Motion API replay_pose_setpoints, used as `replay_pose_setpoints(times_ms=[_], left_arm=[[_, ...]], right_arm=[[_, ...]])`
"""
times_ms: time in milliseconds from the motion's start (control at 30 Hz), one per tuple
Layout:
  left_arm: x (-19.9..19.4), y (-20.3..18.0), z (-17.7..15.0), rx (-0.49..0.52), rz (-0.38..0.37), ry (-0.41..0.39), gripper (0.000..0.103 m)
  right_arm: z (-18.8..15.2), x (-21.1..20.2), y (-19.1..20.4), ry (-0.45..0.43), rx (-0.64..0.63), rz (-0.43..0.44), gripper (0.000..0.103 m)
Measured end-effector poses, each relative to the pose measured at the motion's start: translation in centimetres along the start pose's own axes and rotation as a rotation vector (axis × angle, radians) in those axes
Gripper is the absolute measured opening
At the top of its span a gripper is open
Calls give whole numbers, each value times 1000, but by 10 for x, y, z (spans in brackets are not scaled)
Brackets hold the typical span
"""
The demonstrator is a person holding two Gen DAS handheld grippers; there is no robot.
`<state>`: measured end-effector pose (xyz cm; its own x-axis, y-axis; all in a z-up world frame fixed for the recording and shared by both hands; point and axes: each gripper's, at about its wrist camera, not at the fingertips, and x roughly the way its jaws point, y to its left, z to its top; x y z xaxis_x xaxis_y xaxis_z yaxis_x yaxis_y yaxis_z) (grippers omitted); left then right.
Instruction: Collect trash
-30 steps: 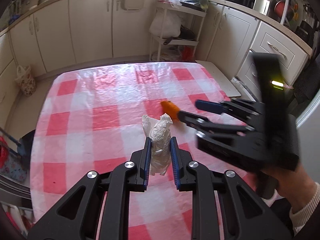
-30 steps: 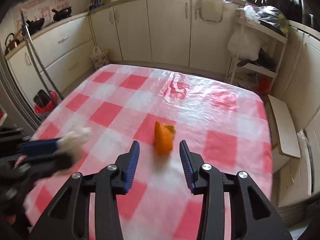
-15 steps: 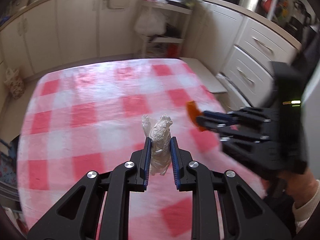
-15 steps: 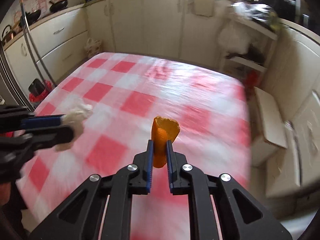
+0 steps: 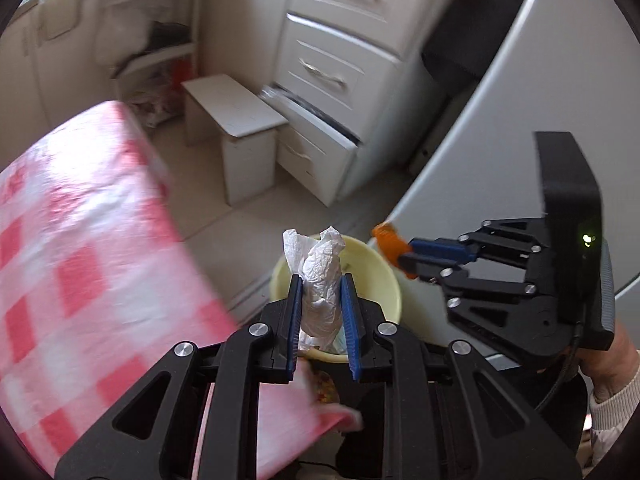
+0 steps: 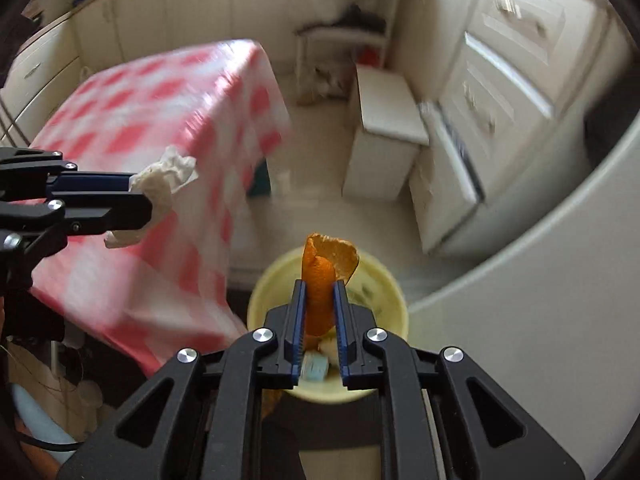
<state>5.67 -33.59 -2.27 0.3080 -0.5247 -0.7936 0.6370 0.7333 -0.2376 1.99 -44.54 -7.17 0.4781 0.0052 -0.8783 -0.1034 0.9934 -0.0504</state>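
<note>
Left gripper pinching a crumpled white tissue above the pale yellow bin, right gripper clamped on a curled orange peel over the same bin, checked worktop left of the bin, white stool beyond the bin

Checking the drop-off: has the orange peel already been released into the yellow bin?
No, the orange peel is clamped in the right tongs above the yellow bin.

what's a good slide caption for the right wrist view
Right gripper holds orange peel above the yellow bin; left gripper carries a crumpled tissue.
</note>
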Motion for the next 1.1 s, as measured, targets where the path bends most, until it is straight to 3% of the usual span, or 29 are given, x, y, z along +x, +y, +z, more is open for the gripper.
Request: replay_pose_setpoints(times_ms=[33,100,167,267,333,500,600,733,833,967,1100], left_arm=[[12,-9,1,11,2,22,19],[27,-18,3,25,4,56,20],[42,-25,3,37,24,88,22],[43,-28,0,32,48,86,29],[34,-27,-2,27,80,67,48],[-9,-23,-3,42,233,-37,80],[-50,-19,-8,36,323,-121,92],[-99,-12,-24,15,394,-188,96],[-125,-3,-37,-7,462,-183,96],[-159,-3,-62,9,564,-181,96],[-196,3,-92,-11,566,-207,96]], right_arm=[[0,3,-5,1,9,1,15],[-3,11,-16,34,32,-8,42],[-5,16,-22,51,48,-16,45],[-5,6,-28,1,81,-49,53],[-5,-9,-30,-63,97,-96,63],[-2,-48,-20,-202,137,-148,83],[-10,-81,0,-293,159,-167,93],[-20,-108,29,-351,175,-183,95],[-31,-125,55,-390,183,-194,95],[-50,-152,86,-461,193,-101,95],[-66,-175,112,-538,187,-145,95]])
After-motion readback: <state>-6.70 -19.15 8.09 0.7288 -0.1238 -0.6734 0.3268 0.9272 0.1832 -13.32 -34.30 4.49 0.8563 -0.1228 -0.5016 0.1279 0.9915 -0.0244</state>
